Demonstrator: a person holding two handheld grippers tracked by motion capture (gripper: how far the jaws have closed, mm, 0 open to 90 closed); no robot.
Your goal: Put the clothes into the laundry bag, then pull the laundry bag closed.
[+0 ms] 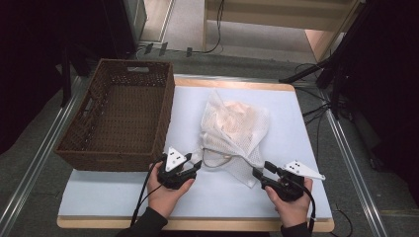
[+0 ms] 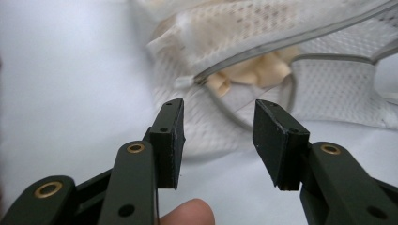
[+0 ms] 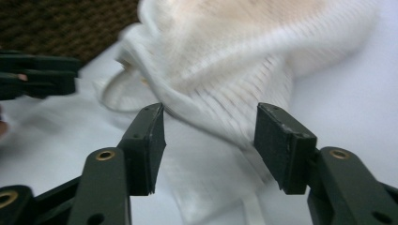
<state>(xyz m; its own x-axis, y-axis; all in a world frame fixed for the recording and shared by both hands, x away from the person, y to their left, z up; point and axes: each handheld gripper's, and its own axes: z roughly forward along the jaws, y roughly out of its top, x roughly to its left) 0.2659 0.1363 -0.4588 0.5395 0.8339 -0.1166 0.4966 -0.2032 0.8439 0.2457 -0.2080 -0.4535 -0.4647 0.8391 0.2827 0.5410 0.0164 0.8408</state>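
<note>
A white mesh bag (image 1: 232,126) with peach cloth inside lies in the middle of the white table top (image 1: 296,133). My left gripper (image 1: 196,166) rests on the table at the bag's near left corner, jaws open. In the left gripper view the left gripper (image 2: 218,107) faces the bag (image 2: 263,28) and its parted zip edge, where beige cloth (image 2: 256,72) shows. My right gripper (image 1: 260,171) sits at the bag's near right corner, open. In the right gripper view the right gripper (image 3: 211,111) has a flap of the bag (image 3: 234,56) lying loose between its jaws, the pads not pressing on it.
A brown woven basket (image 1: 165,123) stands on the left of the table, close to the left hand; it also shows as the basket (image 3: 61,23) behind the left gripper (image 3: 37,75). Cables and stand legs lie on the floor beyond the table's far right edge.
</note>
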